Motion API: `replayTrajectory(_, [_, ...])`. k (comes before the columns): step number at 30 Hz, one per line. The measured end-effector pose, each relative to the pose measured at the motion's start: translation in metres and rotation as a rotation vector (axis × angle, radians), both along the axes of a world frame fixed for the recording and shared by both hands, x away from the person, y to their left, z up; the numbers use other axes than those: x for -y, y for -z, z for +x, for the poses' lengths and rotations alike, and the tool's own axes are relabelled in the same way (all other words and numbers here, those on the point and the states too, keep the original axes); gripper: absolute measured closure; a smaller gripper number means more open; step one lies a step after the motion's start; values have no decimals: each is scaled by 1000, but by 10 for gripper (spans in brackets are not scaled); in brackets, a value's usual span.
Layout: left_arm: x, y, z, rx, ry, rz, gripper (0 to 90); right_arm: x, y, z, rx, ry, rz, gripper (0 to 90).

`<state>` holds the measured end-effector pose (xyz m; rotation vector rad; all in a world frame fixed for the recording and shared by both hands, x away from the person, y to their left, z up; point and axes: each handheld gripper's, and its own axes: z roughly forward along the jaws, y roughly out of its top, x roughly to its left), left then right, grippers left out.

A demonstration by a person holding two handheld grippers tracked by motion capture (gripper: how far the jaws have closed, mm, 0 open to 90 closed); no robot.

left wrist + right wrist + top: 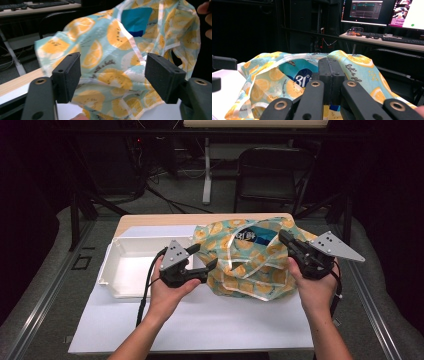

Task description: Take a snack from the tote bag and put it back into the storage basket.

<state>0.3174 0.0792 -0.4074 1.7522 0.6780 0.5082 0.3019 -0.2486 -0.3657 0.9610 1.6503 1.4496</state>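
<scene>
A thin teal bag (250,265) printed with orange slices lies crumpled on the white table cover, right of centre. A blue packet (255,236) shows inside its mouth, and the right gripper view shows the same blue packet (299,72) with white print. My right gripper (284,237) is shut on the bag's upper rim at its right side; in the right gripper view the right gripper (331,67) has its jaws pressed together at the bag (267,82). My left gripper (205,256) stands open at the bag's left edge. Seen along the left gripper (113,75), the bag (112,37) hangs just beyond the spread pads, untouched.
A white plastic bin (112,280) stands at the left of the table, next to my left hand. The white cover (200,320) reaches the near edge. Beyond the table's wooden far edge (150,220) stands a black chair (270,170). Monitors (364,10) sit on a desk behind.
</scene>
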Motion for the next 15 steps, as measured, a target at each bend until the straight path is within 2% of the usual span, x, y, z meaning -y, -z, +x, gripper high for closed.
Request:
replayTrajectory(3, [17,3,-2,14,-17,51,173,-1,1,1,-3,-6,-4,900])
replayTrajectory(4, [17,3,-2,14,-17,51,141,-1,2,1,-5,-7,-3,900])
replayTrajectory(5, [28,7,-1,4,-42,72,135,-1,2,1,-5,-7,-3,900])
replayTrajectory(7, [35,12,2,-15,-65,83,99,-1,2,0,-8,-8,1,900])
replayTrajectory(9, [40,17,6,-32,-99,102,110,-2,2,0,-4,-8,-1,900])
replayTrajectory(10, [40,17,6,-32,-99,102,143,-2,1,-1,-4,-10,-7,900])
replayTrajectory(11, [42,19,9,-62,-97,113,171,-2,1,-1,-1,-13,-5,900])
replayTrajectory(12, [42,21,11,-73,-98,125,221,-2,1,-1,0,-12,-8,900])
replayTrajectory(14, [39,22,13,-99,-70,124,487,-1,1,-1,0,-12,-12,900])
replayTrajectory(15, [37,21,14,-106,-81,124,524,-1,1,-1,0,-13,-12,900])
